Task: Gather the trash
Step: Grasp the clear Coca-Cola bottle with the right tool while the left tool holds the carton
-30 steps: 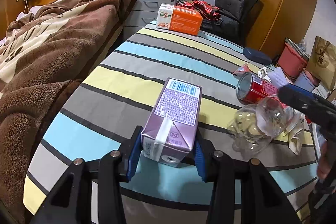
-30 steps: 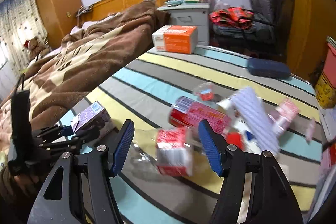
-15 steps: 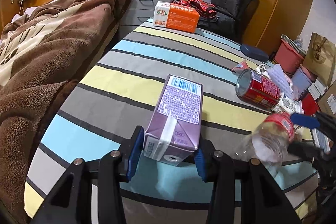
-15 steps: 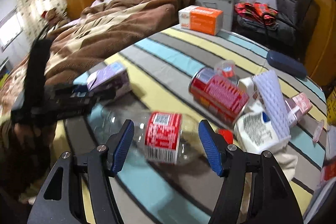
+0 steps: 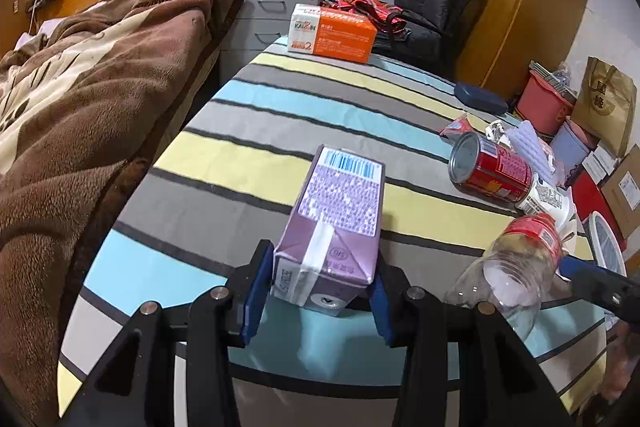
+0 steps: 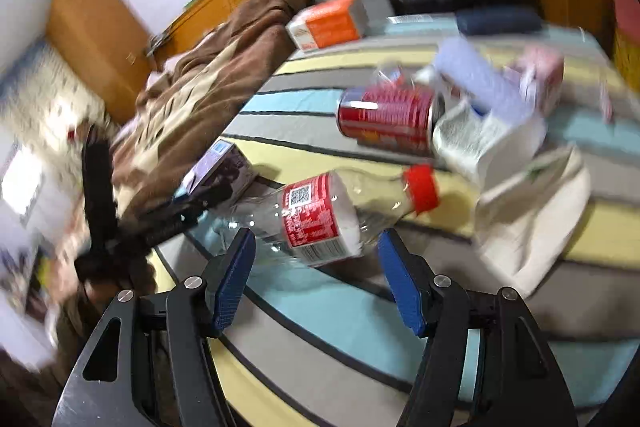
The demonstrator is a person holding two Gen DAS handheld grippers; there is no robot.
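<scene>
Clamped between the blue pads of the left gripper (image 5: 318, 291) is a purple carton (image 5: 334, 223), held at its near end, barcode end pointing away over the striped cloth (image 5: 256, 115). Pads are seen pressed against both carton sides. Right gripper (image 6: 316, 271) is seen spread wide, jaws either side of a clear bottle (image 6: 320, 215) lying on its side; no pad contact can be made out, and the frame is motion-blurred. Bottle's red cap (image 6: 420, 187) is pointed away and to the right in the right wrist view. Just beyond the bottle, a red can (image 5: 492, 171) is lying on its side, touching a white wrapper (image 6: 480, 143) and a pile of other litter. A beige bag (image 6: 532, 203) is spread on the cloth right of the bottle. Further back, a dark blue case (image 5: 478, 97) is seen near the table's far right edge, and an orange box (image 5: 334, 33) at the far end. Brown blanket (image 5: 92, 99) is draped over a bed left of the table.
</scene>
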